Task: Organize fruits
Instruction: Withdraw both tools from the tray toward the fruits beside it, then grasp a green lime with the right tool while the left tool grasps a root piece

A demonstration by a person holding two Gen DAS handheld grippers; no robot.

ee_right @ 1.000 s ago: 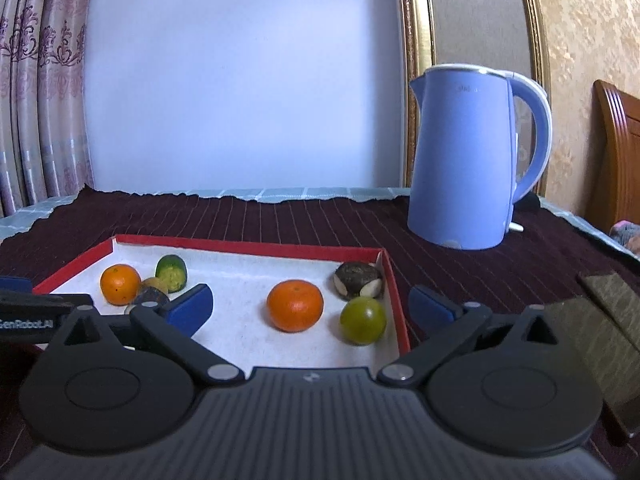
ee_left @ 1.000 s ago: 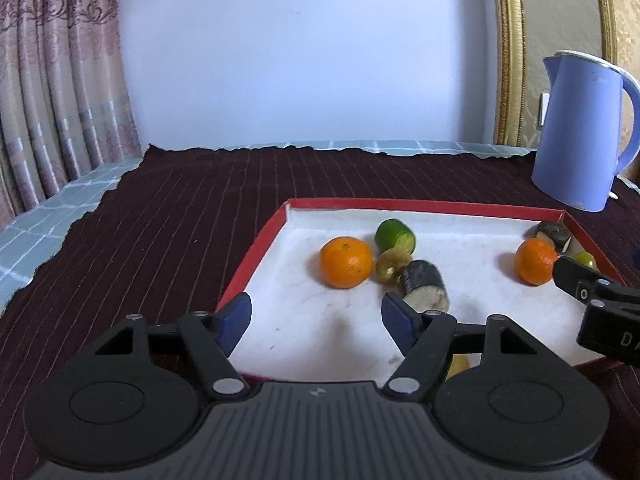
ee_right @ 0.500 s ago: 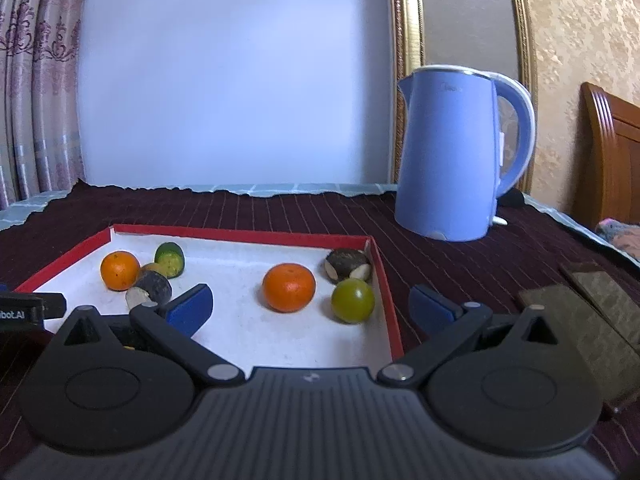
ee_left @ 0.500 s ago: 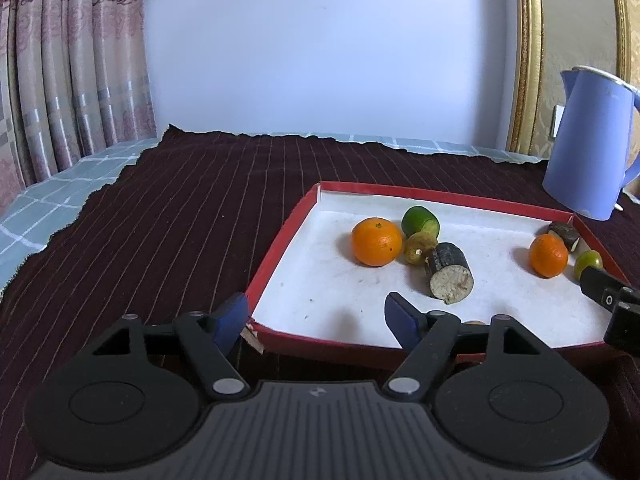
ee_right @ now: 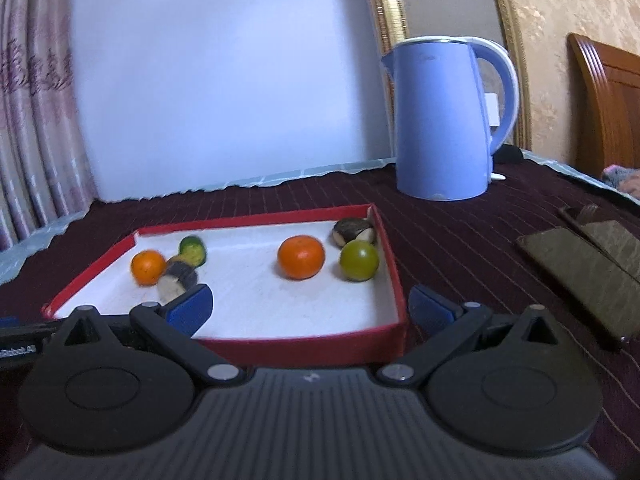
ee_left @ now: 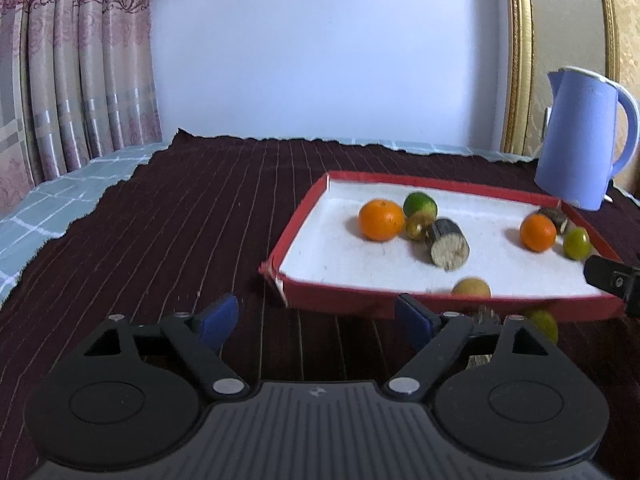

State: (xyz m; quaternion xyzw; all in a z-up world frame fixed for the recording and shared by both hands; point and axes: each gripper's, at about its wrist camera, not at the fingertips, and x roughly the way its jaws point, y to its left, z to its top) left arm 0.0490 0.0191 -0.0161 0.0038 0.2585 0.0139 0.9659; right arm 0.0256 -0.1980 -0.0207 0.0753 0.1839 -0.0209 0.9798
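both tongs are spread and carry nothing, and both have pulled back from the tray over the last second. my left tongs [ee_left: 316,320] hung over the white floor of the red tray [ee_left: 296,216] a second ago; now they hover over the dark striped table [ee_left: 180,216], just short of the tray's near left corner.

going left to right inside the tray: an orange [ee_left: 381,219], a green lime [ee_left: 419,205] behind it, a small yellowish fruit [ee_left: 418,227] and a dark cut stub [ee_left: 448,243] bunched together, a tan round fruit [ee_left: 471,288] by the near wall, then a second orange [ee_left: 538,232], a dark nut-like piece [ee_left: 554,216] and a green fruit [ee_left: 577,243] by the right wall. one greenish fruit [ee_left: 542,322] lies outside, on the table just in front of the near wall, partly hidden by my own linkage.

my right tongs [ee_right: 310,306] now straddle the near right corner. the blue kettle [ee_right: 444,120] stands well apart.

i judge the retreat as a reset before fetching that stray.
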